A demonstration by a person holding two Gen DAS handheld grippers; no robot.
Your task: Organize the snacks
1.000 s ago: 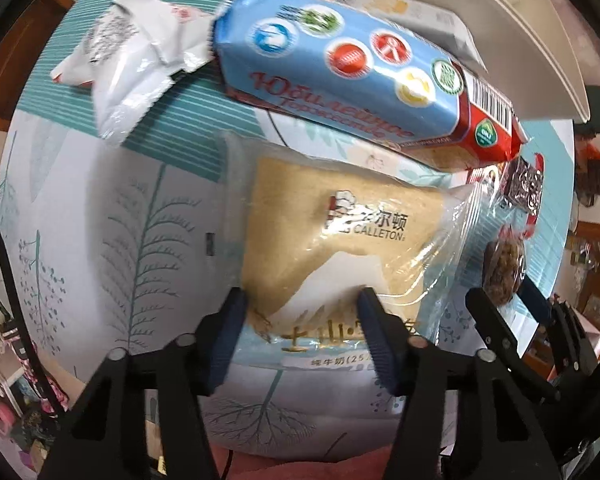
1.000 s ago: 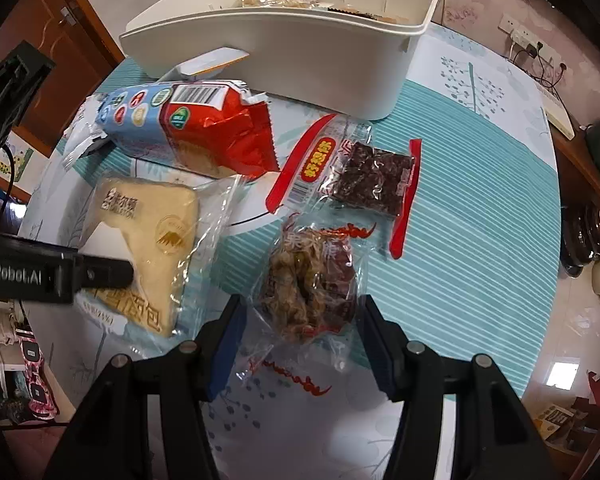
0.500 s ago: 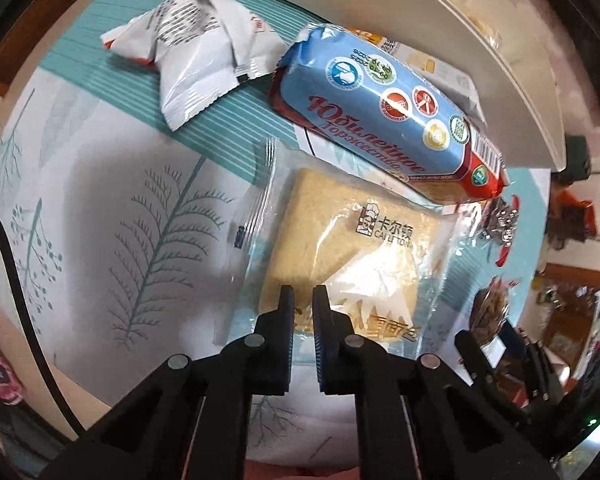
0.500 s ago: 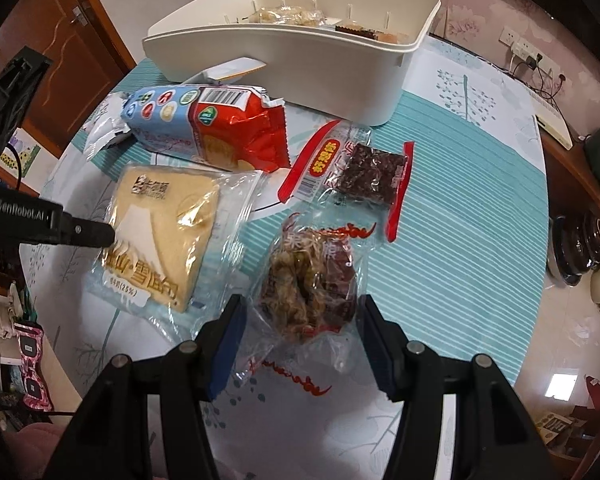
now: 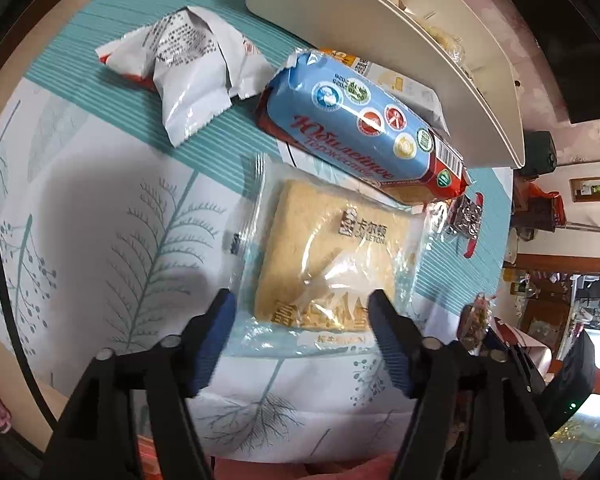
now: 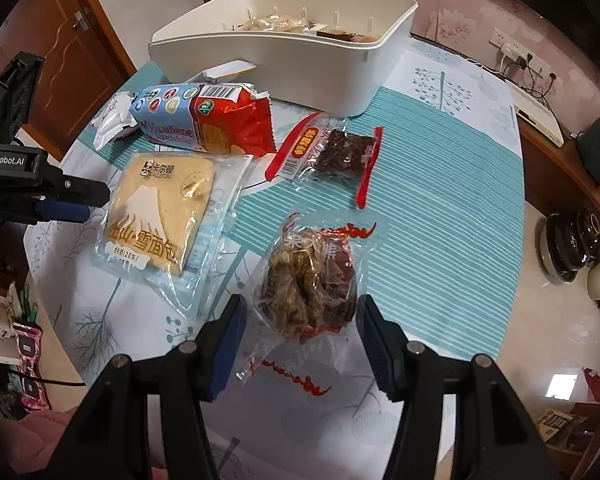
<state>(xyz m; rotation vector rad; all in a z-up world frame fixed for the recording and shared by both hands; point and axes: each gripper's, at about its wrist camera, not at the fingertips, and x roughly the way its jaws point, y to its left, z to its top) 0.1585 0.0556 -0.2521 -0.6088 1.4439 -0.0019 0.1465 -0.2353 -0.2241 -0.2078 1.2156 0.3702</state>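
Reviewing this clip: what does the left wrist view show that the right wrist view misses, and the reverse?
Only the left wrist view shows the white crumpled packet in full, and the left hand-held gripper open, straddling the bread's near edge.

Only the right wrist view shows the white bin's interior clearly, with snacks inside, and the right hand-held gripper open around the clear bag of brown snack.

Both show the wrapped bread, the blue-and-red biscuit pack, the dark snack in a red-edged wrapper and the teal tablecloth.
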